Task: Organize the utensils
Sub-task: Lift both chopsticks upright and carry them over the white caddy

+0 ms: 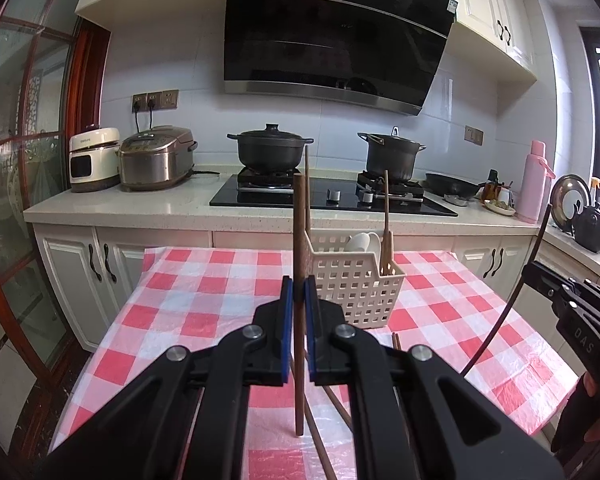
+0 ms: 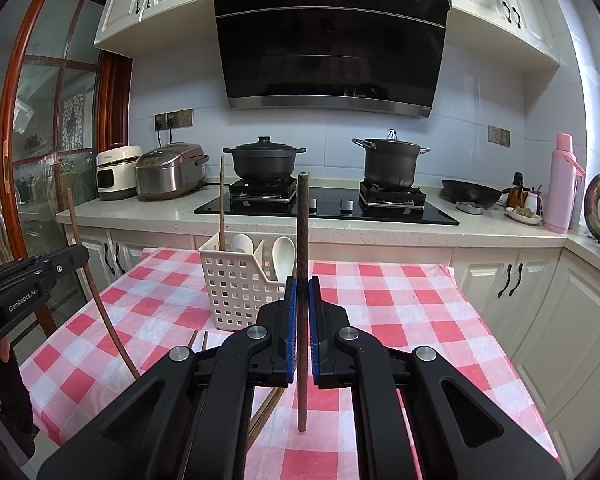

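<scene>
My left gripper [image 1: 299, 292] is shut on a dark wooden chopstick [image 1: 299, 240] held upright above the table. My right gripper [image 2: 302, 292] is shut on another wooden chopstick [image 2: 303, 232], also upright. A white perforated basket [image 1: 354, 288] stands ahead on the checked cloth; it also shows in the right wrist view [image 2: 236, 288]. It holds white spoons [image 2: 283, 256] and upright chopsticks [image 1: 386, 232]. More chopsticks [image 1: 320, 444] lie on the cloth under the left gripper. The right gripper's body [image 1: 580, 320] shows at the left view's right edge.
The table has a red-and-white checked cloth [image 1: 204, 300]. Behind it is a counter with a stove [image 1: 332, 196], two black pots [image 1: 270, 152], a rice cooker [image 1: 156, 158], a pink flask [image 1: 534, 180] and a pan [image 2: 472, 192].
</scene>
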`<state>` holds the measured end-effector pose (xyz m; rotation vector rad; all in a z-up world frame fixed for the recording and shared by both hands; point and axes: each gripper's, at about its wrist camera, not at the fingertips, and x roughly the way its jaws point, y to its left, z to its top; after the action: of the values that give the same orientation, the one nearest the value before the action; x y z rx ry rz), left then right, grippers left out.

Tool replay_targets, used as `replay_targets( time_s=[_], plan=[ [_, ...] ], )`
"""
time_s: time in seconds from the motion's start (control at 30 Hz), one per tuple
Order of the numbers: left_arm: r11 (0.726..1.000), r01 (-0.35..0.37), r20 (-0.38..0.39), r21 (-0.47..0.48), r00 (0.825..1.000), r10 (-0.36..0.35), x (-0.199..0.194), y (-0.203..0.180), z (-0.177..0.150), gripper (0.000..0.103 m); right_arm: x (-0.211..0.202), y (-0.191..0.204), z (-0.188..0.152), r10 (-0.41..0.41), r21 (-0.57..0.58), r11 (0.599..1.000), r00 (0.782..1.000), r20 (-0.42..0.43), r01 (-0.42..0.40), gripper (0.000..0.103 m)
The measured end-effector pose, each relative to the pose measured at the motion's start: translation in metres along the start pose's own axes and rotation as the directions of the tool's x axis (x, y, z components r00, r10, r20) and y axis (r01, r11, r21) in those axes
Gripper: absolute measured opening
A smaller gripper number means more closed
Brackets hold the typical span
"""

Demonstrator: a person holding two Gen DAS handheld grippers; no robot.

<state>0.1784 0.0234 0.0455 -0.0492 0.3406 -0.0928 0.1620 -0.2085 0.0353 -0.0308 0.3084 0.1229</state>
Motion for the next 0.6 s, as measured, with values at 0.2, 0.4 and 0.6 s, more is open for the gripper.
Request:
replay_targets(
  time_s=[0.2, 0.4, 0.6],
  plan=[
    [1.0, 0.007, 0.013, 0.026, 1.0, -0.007, 0.003, -0.009, 0.013, 0.006, 0.007, 0.0, 0.014, 0.006, -0.018, 1.0, 1.0, 0.015, -0.006, 0.006],
    [0.999, 0.007, 0.025, 0.042, 1.0, -0.008, 0.018, -0.015, 0.043, 0.006, 0.033, -0.01, 0.044, 0.039, 0.01, 0.999, 0.999, 0.003, -0.039, 0.006],
    [0.999, 0.029, 0.04, 0.034, 0.999, -0.03, 0.036, -0.019, 0.095, 0.006, 0.066, -0.023, 0.079, 0.068, 0.073, 0.995, 0.997, -0.03, -0.066, 0.006]
  ],
)
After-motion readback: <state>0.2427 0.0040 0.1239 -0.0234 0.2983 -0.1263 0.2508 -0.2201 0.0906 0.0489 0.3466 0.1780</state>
